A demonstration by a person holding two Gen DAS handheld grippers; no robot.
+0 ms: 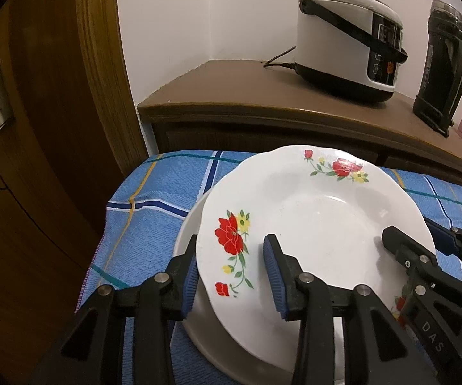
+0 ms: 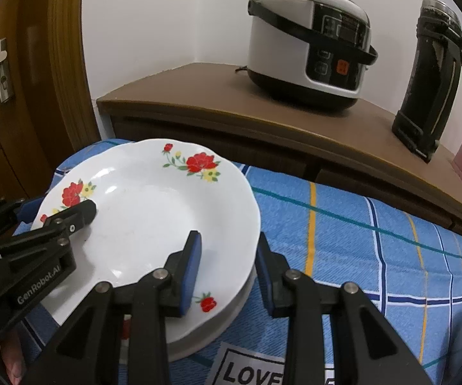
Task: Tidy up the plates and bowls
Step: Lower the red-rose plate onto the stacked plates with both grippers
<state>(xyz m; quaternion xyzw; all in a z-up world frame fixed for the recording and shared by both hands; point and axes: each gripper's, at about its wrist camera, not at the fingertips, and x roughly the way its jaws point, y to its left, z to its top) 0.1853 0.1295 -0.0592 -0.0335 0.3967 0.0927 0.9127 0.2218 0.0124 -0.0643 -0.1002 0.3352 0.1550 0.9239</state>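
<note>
- My left tongs (image 1: 231, 276) and right tongs (image 2: 227, 269) stand released, each straddling an opposite rim of the flowered plate (image 1: 320, 224).
- That plate sits tilted and off-centre on a plain white plate (image 1: 187, 240) on the blue checked cloth (image 2: 343, 234).
- Risk, I judge: uneven squeezing could slide it off the cloth's near edge.

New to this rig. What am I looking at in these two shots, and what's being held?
No robot arm here: a person holds a two-finger hand-held gripper in each hand, each with a fisheye camera looking along its fingers. One picture is the left camera's view, the other the right's.

The left hand-held gripper straddles the left rim of the floral plate, and the right hand-held gripper straddles the opposite rim; both jaws look open, not clamped. The plate sits on a plain white plate, on a blue checked cloth. Behind, a wooden cabinet carries a rice cooker and a black jug.
</note>
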